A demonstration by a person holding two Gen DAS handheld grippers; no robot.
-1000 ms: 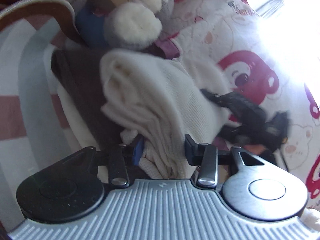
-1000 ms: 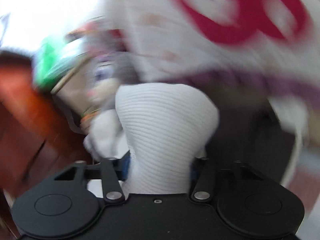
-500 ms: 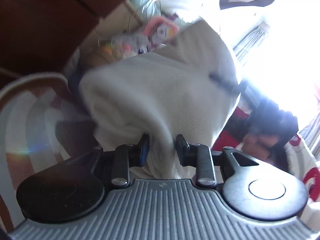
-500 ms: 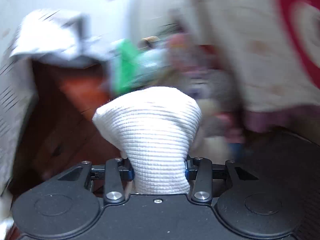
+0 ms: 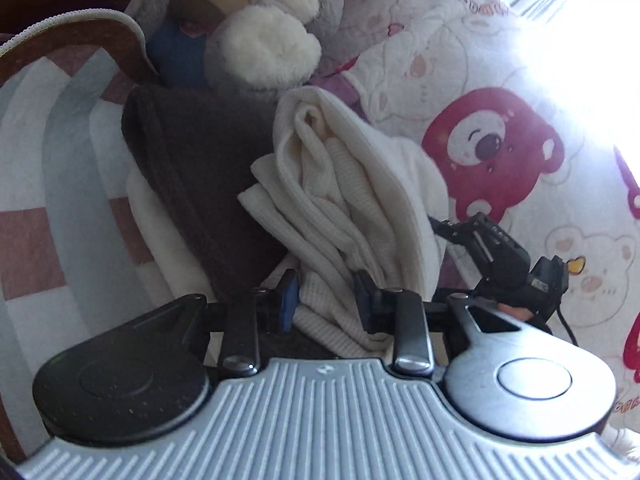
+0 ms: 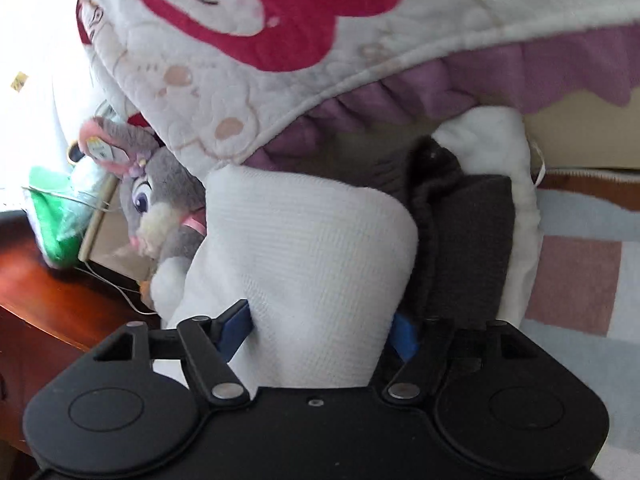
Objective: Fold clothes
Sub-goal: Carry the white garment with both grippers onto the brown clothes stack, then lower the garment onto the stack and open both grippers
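Observation:
A cream waffle-knit garment lies bunched in folds on a folded dark brown garment on the bed. My left gripper has the cream cloth's near end between its pads; the jaws are opening but still touch it. In the right wrist view the same cream garment bulges up between the pads of my right gripper, whose jaws are opening wide and no longer pinch it. The dark garment lies just to its right. The right gripper also shows at the cloth's right edge.
A grey plush rabbit and a bear-print quilt crowd the far side of the pile. A striped blanket covers the bed on the left. Wooden furniture with a green bag stands beyond the rabbit.
The cream garment, held up in the air half a second ago, has come down onto the dark garment. The right jaws have spread much wider and the right gripper has rolled.

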